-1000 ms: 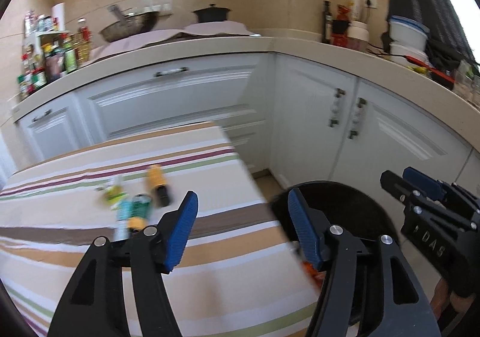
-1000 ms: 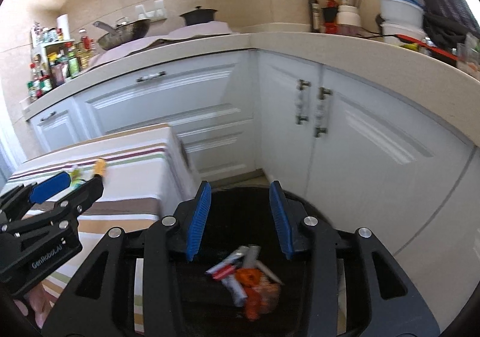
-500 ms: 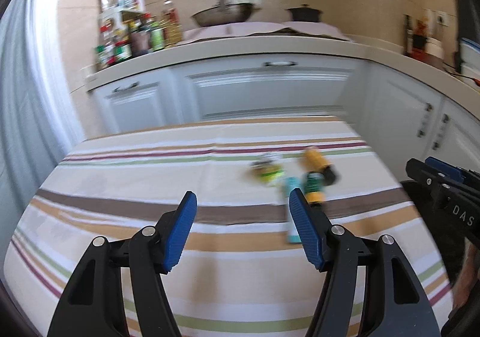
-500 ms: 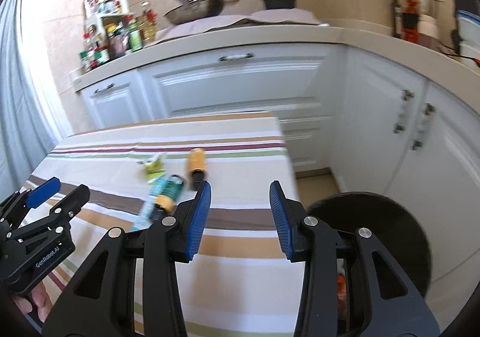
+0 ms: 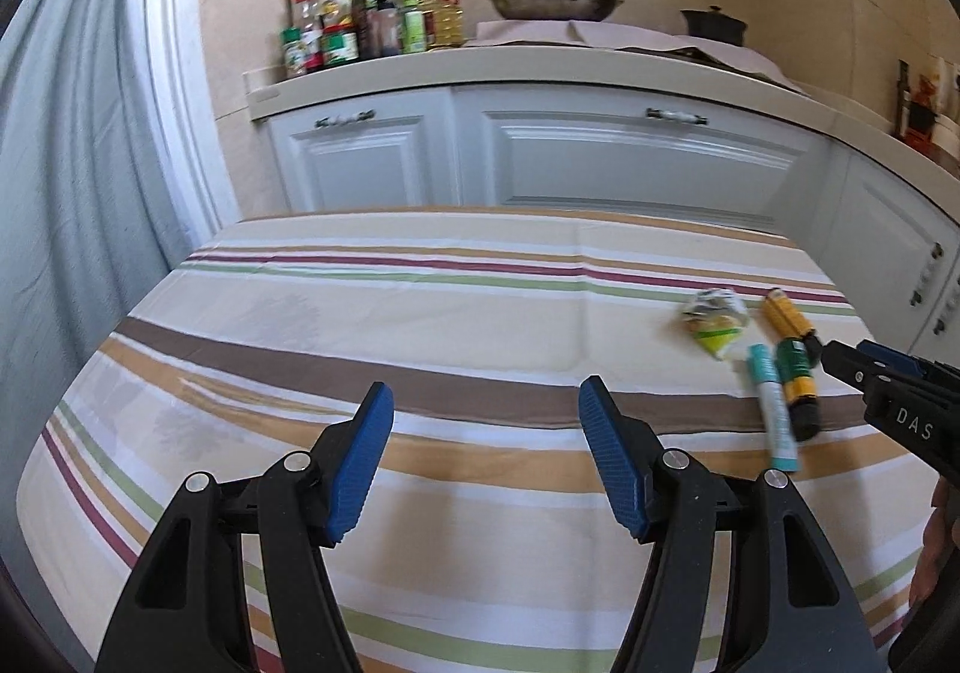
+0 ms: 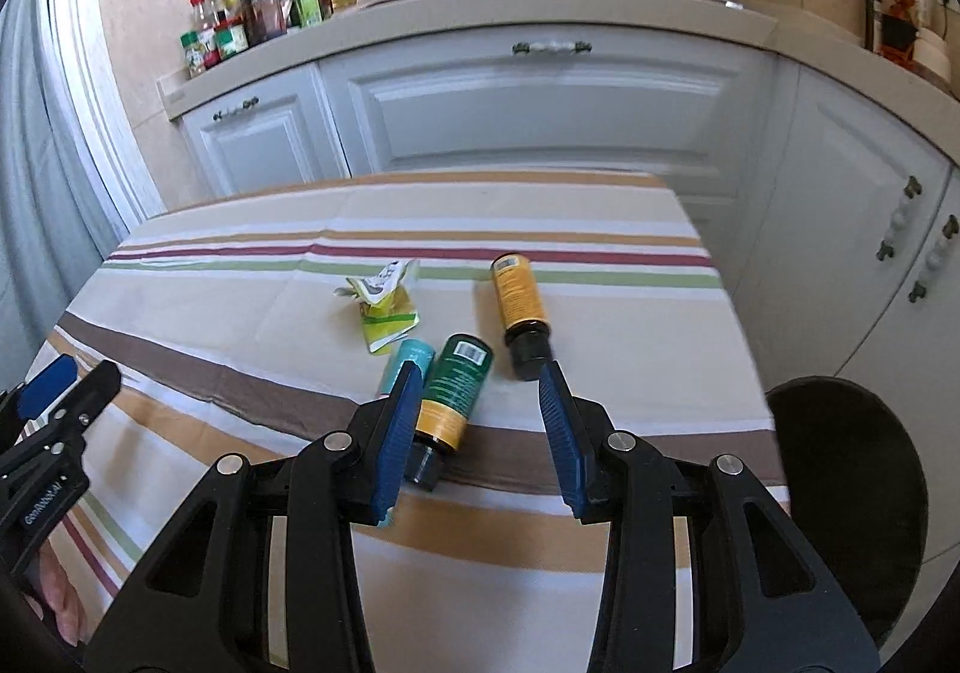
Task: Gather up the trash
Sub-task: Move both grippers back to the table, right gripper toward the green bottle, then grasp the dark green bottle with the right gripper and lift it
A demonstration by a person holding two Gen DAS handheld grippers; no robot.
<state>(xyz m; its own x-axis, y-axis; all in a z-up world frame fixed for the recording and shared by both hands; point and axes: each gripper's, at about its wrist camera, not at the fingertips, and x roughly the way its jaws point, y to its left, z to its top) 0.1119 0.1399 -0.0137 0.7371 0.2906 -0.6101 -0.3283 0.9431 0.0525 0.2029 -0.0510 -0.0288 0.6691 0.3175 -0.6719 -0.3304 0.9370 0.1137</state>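
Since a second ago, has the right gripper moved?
Yes. The right gripper swung from over the black bin to above the striped table; the bin now sits at the right edge of its view.

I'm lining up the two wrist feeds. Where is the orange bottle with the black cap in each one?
Left wrist view: the orange bottle lies at the far right of the striped tablecloth, just beyond the right hand-held gripper.
Right wrist view: the orange bottle lies right of centre, beyond the gap between the jaws.
Shared landmark: the crumpled yellow-green wrapper, just left of the bottle in both views.
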